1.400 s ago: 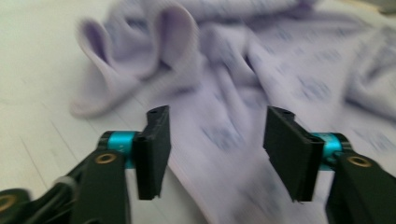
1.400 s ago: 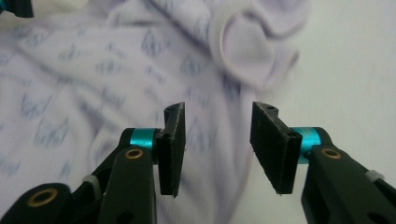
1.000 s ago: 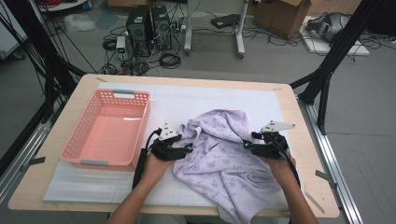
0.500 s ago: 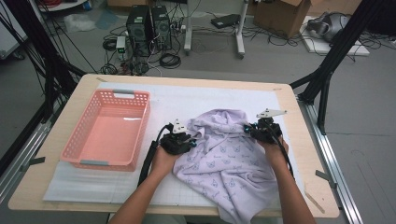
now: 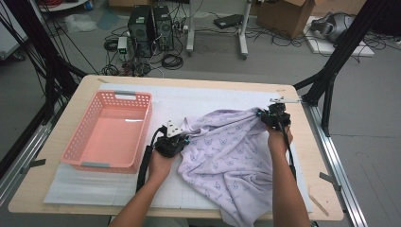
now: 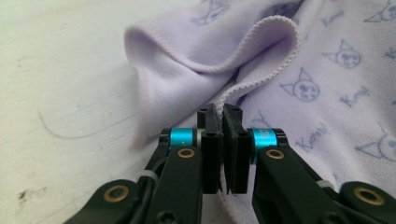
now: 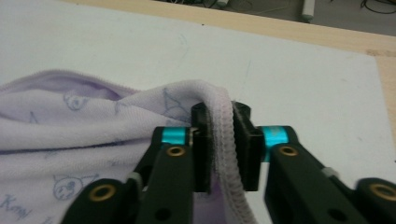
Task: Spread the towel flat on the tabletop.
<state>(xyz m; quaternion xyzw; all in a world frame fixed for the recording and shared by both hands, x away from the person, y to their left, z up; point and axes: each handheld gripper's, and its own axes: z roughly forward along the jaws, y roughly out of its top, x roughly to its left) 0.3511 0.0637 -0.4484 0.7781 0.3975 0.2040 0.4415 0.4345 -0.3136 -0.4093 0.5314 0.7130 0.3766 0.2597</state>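
High view, lilac cloth (image 5: 227, 156) spread at the table's near right, pink basket (image 5: 109, 130) at left, left gripper (image 5: 176, 138) pinching its left edge, right gripper (image 5: 270, 115) its far corner, left gripper view, jaws just closed on the hem, right gripper view, jaws clamped on folded edge

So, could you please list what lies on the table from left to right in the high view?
Basket → left gripper → cloth → right gripper
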